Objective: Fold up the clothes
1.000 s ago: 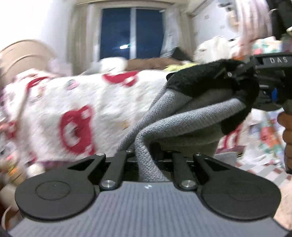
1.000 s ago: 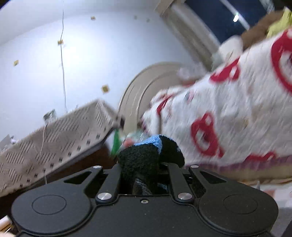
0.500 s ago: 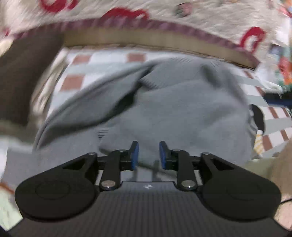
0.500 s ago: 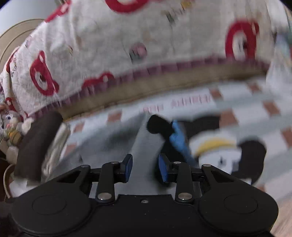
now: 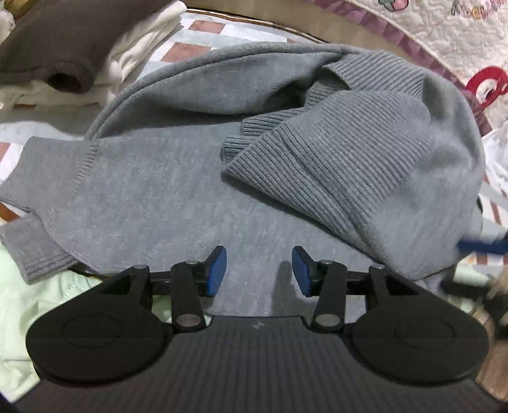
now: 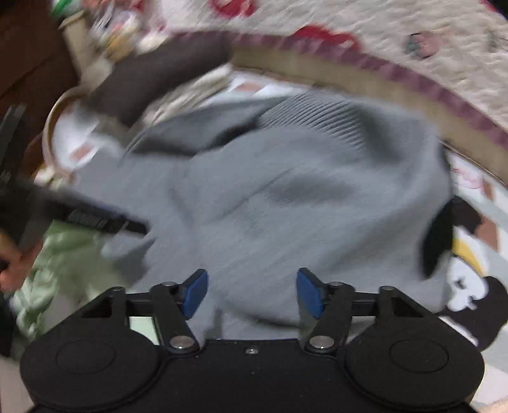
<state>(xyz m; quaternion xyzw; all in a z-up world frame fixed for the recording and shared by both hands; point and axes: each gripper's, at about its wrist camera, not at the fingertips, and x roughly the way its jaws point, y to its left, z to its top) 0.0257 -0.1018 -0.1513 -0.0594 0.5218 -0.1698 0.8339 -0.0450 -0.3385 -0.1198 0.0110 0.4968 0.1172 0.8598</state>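
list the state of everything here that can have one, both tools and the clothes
left tool: jaws opening, nothing between the pads
right tool: jaws opening, nothing between the pads
grey sweater: lying loose, ribbed hem flopped over the body, not neatly folded
brown garment: folded, on top of the white clothes
white clothes: stacked under it

white quilt [image 5: 470, 41] with red prints – checked sheet [image 5: 197, 30], pale green fabric [image 5: 19, 305].
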